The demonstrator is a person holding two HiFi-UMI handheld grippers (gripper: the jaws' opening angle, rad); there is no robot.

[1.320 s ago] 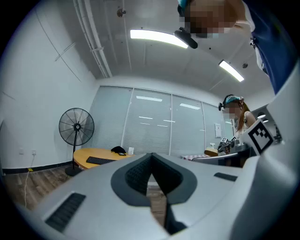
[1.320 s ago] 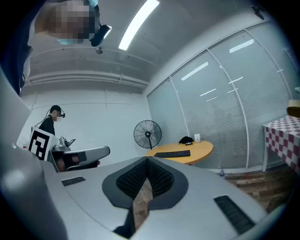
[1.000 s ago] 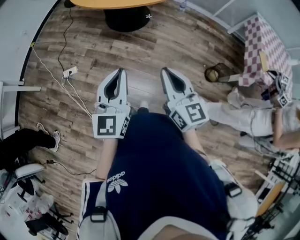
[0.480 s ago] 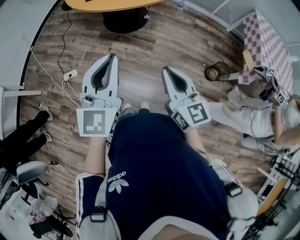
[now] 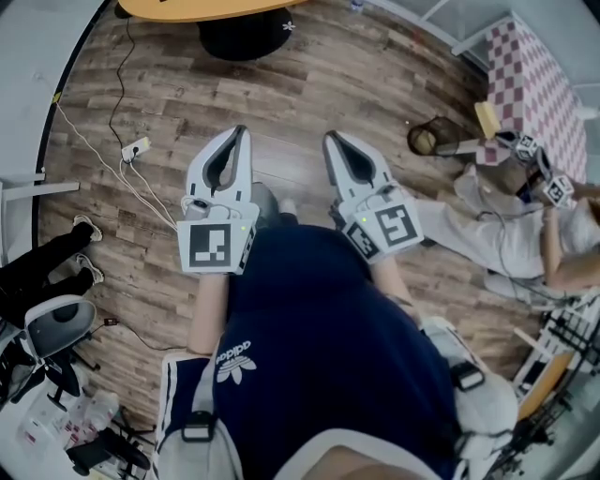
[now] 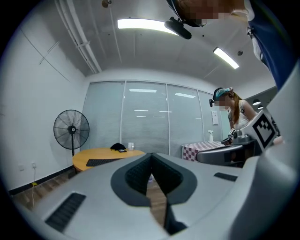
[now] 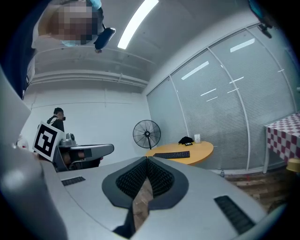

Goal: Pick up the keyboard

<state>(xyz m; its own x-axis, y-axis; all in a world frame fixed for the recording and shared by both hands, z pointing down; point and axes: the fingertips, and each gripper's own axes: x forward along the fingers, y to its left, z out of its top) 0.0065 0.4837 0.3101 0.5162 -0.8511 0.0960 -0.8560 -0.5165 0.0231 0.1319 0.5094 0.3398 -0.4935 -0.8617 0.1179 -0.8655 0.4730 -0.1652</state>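
Observation:
The black keyboard (image 6: 105, 162) lies on a round orange table (image 6: 93, 155), far ahead of me across the wooden floor; it also shows in the right gripper view, keyboard (image 7: 172, 154) on the table (image 7: 199, 151). In the head view only the table's edge (image 5: 202, 9) shows at the top. My left gripper (image 5: 241, 133) and right gripper (image 5: 329, 141) are held side by side in front of my body, pointing level toward the table. Both are shut with nothing between the jaws, as the left gripper (image 6: 151, 155) and right gripper (image 7: 146, 160) show in their own views.
A standing fan (image 6: 71, 130) is left of the table. A small black object (image 6: 118, 146) and a cup rest on it. A checked table (image 5: 534, 84), a wicker bin (image 5: 427, 142) and another person (image 5: 506, 239) are to the right. A power strip (image 5: 136, 147) with cables lies left.
My left gripper swung out to the left and forward, then came back beside the right one. The right gripper hardly moved. A person's legs at the left edge shifted.

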